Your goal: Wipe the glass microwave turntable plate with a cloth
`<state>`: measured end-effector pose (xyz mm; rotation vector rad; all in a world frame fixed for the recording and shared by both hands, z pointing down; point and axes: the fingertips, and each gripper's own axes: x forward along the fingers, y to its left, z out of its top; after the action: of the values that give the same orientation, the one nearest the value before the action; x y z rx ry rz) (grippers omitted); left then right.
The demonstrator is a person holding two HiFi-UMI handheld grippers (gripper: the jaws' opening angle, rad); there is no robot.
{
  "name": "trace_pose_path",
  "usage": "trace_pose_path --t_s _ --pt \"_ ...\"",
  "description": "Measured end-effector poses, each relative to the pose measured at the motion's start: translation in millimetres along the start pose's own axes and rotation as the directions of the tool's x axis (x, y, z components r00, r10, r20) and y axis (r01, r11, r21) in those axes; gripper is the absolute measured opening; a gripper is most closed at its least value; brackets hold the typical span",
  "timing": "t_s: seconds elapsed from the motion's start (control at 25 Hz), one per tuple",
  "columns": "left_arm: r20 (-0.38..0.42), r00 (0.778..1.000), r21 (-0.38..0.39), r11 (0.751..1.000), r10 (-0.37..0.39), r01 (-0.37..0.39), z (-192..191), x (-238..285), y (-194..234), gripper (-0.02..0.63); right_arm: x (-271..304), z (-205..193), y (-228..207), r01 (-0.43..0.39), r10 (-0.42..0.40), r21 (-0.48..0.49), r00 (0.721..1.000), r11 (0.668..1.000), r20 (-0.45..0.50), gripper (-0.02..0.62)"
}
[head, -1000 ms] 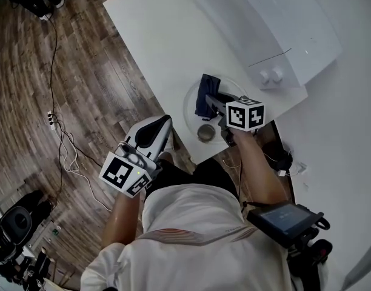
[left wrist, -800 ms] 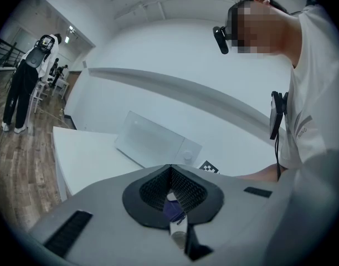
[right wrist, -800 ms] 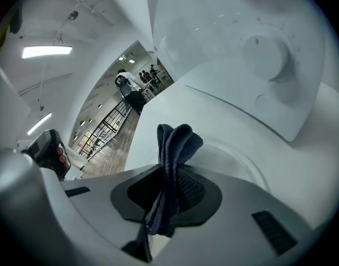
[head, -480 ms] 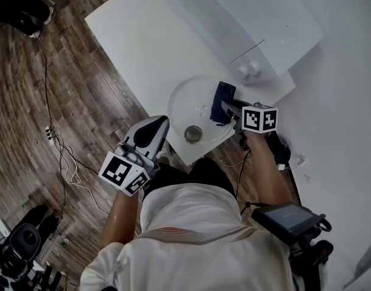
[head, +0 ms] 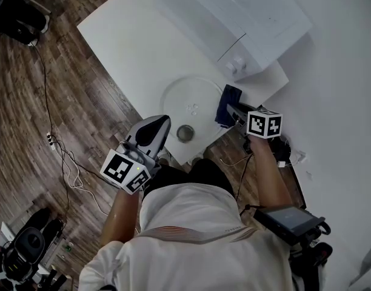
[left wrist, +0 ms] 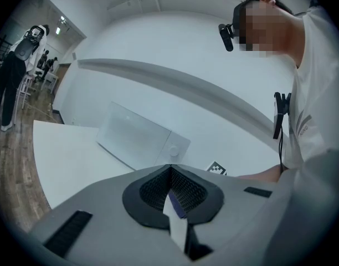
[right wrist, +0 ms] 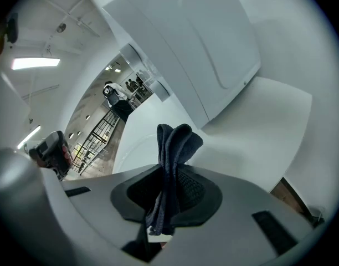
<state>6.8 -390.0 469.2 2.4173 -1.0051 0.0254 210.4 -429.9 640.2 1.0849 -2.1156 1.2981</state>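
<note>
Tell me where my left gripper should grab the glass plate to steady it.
I'd pinch the plate at its left rim, coming in low from the left side of the table. It lies flat, so only the thin rim gives a bite. The right gripper holds the cloth at the right rim, and a small round piece sits by the near rim. Open the shut left gripper first.
</note>
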Motion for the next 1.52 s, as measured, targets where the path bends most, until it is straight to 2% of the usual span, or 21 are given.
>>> trace_pose_path --t_s 0.12,0.2,0.28,0.4,0.52,0.6,0.8,1.0,1.2,1.36,1.52 --pt "0.001 1.0 -0.005 1.0 0.004 -0.004 -0.5 -1.2 0.0 0.011 -14.3 10.4 23.1 -0.058 0.06 -0.021 0.995 0.998 0.077 0.06" --pt "0.001 1.0 -0.002 1.0 0.006 -0.006 -0.2 -3.5 1.0 0.011 -26.2 21.9 47.0 -0.105 0.112 -0.054 0.983 0.993 0.148 0.06" --pt "0.005 1.0 0.0 1.0 0.007 -0.007 1.1 -5.1 2.4 0.011 -38.9 36.0 74.8 -0.153 0.175 -0.11 0.957 0.982 0.23 0.06" --pt "0.013 1.0 0.003 1.0 0.009 -0.009 3.8 -8.1 4.5 0.011 -53.6 53.1 122.0 -0.213 0.288 -0.245 0.899 0.946 0.331 0.06" --pt "0.022 1.0 0.0 1.0 0.02 -0.02 5.9 -14.8 9.1 0.011 -51.2 52.3 165.3 -0.251 0.375 -0.352 0.86 0.902 0.346 0.06" --pt "0.03 0.999 -0.008 0.999 0.032 -0.032 8.2 -21.8 13.6 0.011 -41.4 44.8 189.2 -0.295 0.415 -0.359 0.85 0.885 0.324 0.06" --pt "0.046 0.996 -0.029 0.997 0.075 -0.074 15.7 -45.6 25.5 0.011 -2.3 15.4 235.1 -0.398 0.468 -0.32 0.864 0.86 0.184 0.06" --pt "0.05 0.992 -0.053 0.992 0.119 -0.117 20.7 -67.8 41.3 0.011 42.3 -1.3 248.2 -0.405 0.443 -0.284 0.893 0.869 0.08 0.06" --pt "0.044 0.989 -0.073 0.987 0.144 -0.141 -4.4 -83.2 61.6 0.011 94.0 -39.6 226.5 -0.38 0.385 -0.196 0.923 0.904 -0.018 0.06" --pt "0.038 0.99 -0.089 0.988 0.134 -0.13 9.8 -86.4 67.8 0.011 101.8 -44.6 216.0 -0.348 0.341 -0.082 0.936 0.934 -0.083 0.06" --pt "0.031 0.993 -0.095 0.99 0.11 -0.107 24.5 -77.5 72.1 0.011 98.8 -38.1 201.9 -0.305 0.3 -0.035 0.948 0.952 -0.103 0.06"
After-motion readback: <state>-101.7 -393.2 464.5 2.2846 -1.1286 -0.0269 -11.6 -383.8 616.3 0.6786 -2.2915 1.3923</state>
